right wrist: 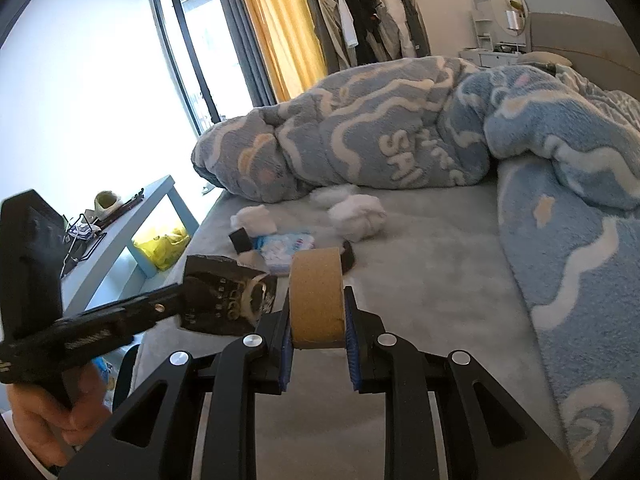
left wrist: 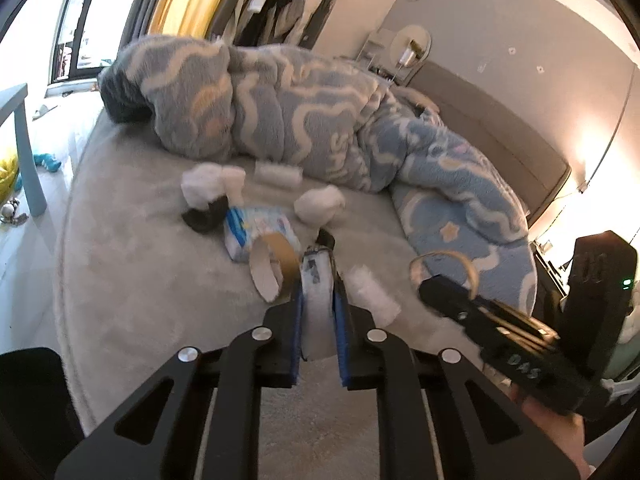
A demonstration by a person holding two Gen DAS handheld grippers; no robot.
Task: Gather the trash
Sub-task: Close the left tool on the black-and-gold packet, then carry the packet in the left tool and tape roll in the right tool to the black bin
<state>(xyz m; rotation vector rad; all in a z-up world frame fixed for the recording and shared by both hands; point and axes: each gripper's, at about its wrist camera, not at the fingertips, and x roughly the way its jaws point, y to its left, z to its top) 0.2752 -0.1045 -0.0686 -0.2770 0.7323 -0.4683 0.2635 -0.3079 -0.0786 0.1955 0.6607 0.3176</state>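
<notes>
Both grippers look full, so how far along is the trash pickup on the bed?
No bin shows, so nothing looks dropped off yet. In hand: the left gripper clamps a dark snack wrapper, and the right gripper clamps a cardboard tape ring. Left on the bed: tissue wads, a tissue pack and another cardboard ring.
</notes>
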